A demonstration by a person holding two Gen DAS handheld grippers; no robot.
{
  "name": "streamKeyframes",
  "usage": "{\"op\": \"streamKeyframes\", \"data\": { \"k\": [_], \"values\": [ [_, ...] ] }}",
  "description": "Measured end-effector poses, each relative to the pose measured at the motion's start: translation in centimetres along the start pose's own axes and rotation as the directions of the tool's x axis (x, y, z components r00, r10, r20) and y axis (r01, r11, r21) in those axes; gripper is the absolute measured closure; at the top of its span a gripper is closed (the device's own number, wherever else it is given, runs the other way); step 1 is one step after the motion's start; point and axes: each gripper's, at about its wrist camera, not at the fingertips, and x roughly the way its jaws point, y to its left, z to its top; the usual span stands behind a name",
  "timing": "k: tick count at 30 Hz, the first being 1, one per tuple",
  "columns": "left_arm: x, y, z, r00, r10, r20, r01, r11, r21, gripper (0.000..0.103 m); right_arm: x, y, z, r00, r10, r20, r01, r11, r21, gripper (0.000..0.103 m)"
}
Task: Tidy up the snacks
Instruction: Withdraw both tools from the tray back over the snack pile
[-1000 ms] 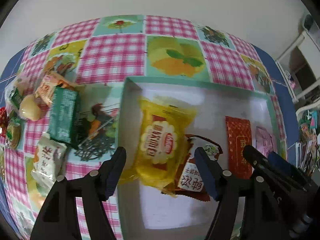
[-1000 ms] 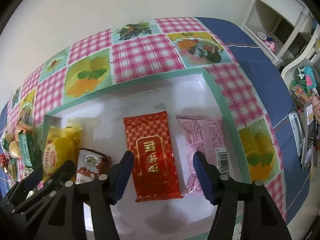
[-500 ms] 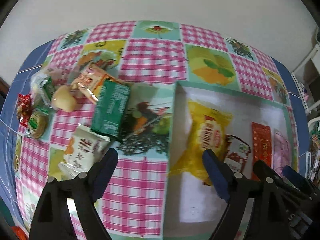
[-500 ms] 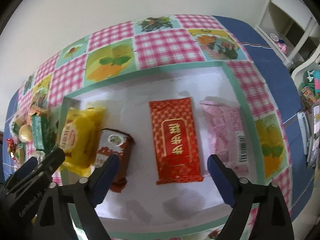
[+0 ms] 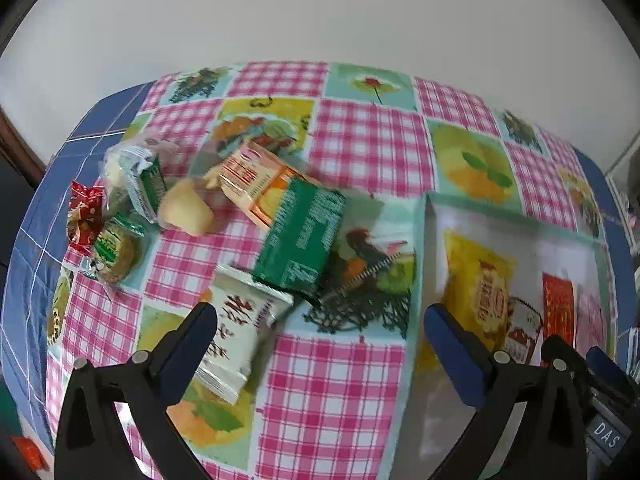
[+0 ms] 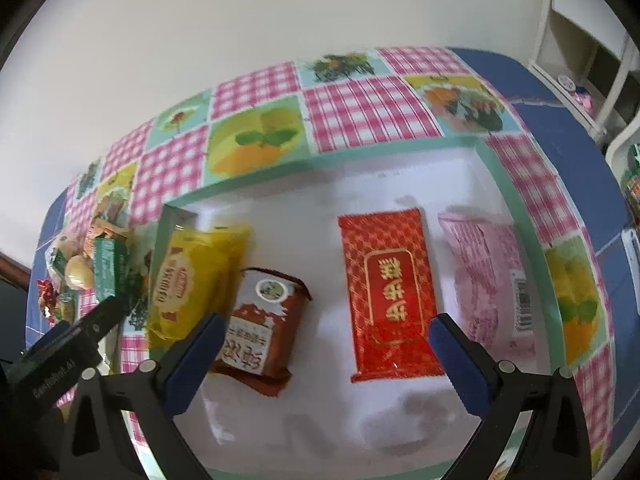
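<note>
snacks sit in two lots — four packets in the tray point(image 6: 516, 196): yellow point(image 6: 188, 280), brown point(image 6: 264, 324), red point(image 6: 388, 296), pink point(image 6: 488, 280). my right gripper point(image 6: 324, 340) hangs over them, jaws opening, empty. my left gripper point(image 5: 320, 328) is opening too — loose pile at ten o'clock, green packet point(image 5: 304, 236) nearest.

Your left tool point(image 5: 318, 334) and right tool point(image 6: 324, 336) have black arms, blue pads point(image 6: 460, 364), silver screws; white lettering lower left.
</note>
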Motion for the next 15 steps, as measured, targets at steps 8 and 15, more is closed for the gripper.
{"op": "streamKeyframes", "data": {
  "k": [8, 15],
  "values": [
    [-0.6, 3.1, 1.0, 0.996, -0.021, 0.086, 0.027, 0.998, -0.063, 0.0, 0.0, 1.4, -0.1, 0.999, 0.029, 0.019, -0.028, 0.998, -0.051, 0.0],
    [-1.1, 6.8, 1.8, 0.989, -0.031, 0.148, 0.053, 0.988, -0.146, 0.0, 0.1, 2.8, -0.1, 0.998, 0.063, 0.019, -0.062, 0.996, -0.059, 0.0]
  ]
}}
